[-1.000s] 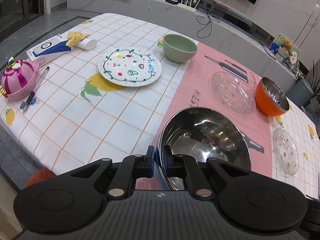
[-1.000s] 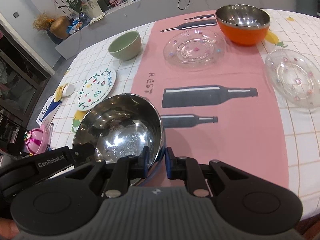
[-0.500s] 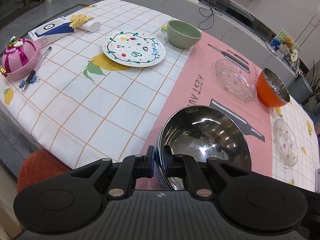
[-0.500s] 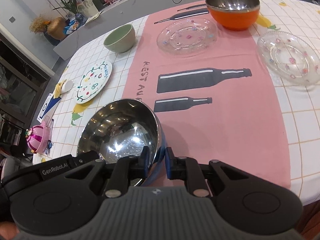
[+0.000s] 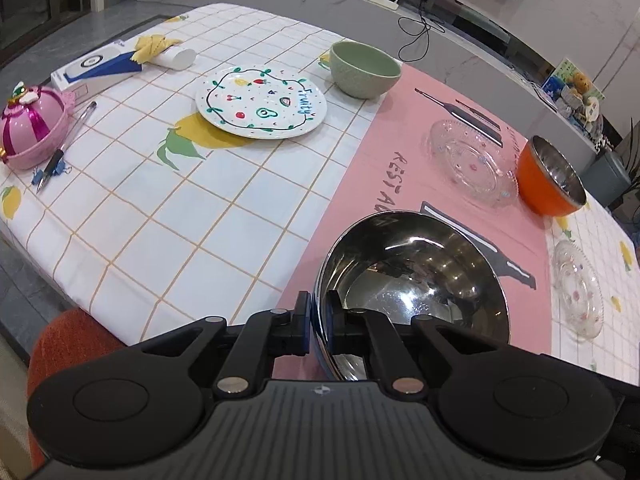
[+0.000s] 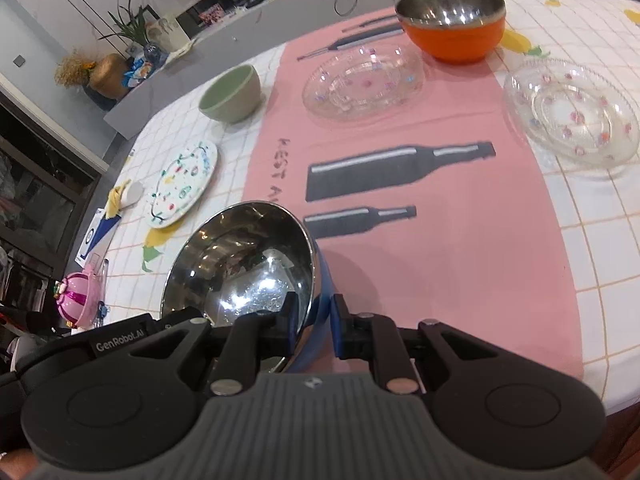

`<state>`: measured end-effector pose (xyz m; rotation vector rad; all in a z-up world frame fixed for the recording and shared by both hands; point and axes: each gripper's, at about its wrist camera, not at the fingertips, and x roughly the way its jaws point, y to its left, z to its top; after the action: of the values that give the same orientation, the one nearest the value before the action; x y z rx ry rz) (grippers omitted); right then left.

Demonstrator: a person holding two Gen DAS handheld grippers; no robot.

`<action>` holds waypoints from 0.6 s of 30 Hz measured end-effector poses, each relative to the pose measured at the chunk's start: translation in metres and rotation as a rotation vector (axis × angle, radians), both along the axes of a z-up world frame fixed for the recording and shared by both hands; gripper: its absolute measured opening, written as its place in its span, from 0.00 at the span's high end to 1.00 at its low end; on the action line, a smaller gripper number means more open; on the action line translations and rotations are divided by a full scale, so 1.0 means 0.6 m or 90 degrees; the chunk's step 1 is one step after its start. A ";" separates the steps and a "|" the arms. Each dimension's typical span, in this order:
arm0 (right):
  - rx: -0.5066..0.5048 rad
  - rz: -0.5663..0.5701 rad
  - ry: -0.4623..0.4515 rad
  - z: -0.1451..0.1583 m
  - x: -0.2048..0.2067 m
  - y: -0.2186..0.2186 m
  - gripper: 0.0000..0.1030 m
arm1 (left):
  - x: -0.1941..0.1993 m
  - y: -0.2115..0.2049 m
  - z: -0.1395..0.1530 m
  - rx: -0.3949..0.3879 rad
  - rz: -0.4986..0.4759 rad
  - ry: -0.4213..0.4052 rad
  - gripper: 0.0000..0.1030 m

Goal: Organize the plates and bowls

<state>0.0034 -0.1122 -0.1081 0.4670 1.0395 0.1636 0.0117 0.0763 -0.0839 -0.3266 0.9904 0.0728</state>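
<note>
Item in hand: one steel bowl with blue outer wall, low centre of both wrist views, above the pink runner near the table's front edge. I have it pinched at two places on its rim: my left gripper is clamped narrow on the near rim, one pad inside and one outside, and my right gripper grips the rim the same way, narrow, on the bowl's right side. Two holds on a thin rim keep a slick, wide bowl from swinging, which I judge is the reason for using both. I cannot tell whether its base touches the cloth. Remaining stock, all apart from one another: orange steel-lined bowl at upper right of the right view, the likeliest nesting partner by my reading; green ceramic bowl upper centre of the left view; painted fruit plate just left of it; one clear glass plate on the runner; a second glass plate on the checked cloth at right. Non-task clutter: pink ornament box and pen, far left.
</note>
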 end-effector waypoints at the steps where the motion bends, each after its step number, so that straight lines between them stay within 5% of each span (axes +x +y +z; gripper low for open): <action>1: -0.001 0.000 0.000 0.000 0.000 0.000 0.85 | -0.001 0.000 0.001 0.002 -0.001 -0.001 0.93; 7: -0.002 0.005 -0.005 0.001 0.000 0.000 0.84 | 0.001 0.004 0.001 -0.006 0.001 0.001 0.90; 10: -0.013 0.002 -0.021 0.008 -0.004 -0.001 0.77 | -0.002 0.006 0.004 -0.006 0.007 -0.007 0.84; 12: -0.022 0.000 -0.037 0.016 -0.006 -0.005 0.62 | -0.002 0.009 0.008 -0.005 0.014 -0.012 0.72; 18: -0.026 -0.018 -0.068 0.034 -0.012 -0.024 0.54 | -0.006 0.017 0.035 -0.003 0.015 -0.055 0.61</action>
<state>-0.0037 -0.1266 -0.0874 0.4313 0.9296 0.1410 0.0081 0.0863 -0.0628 -0.3426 0.9007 0.0771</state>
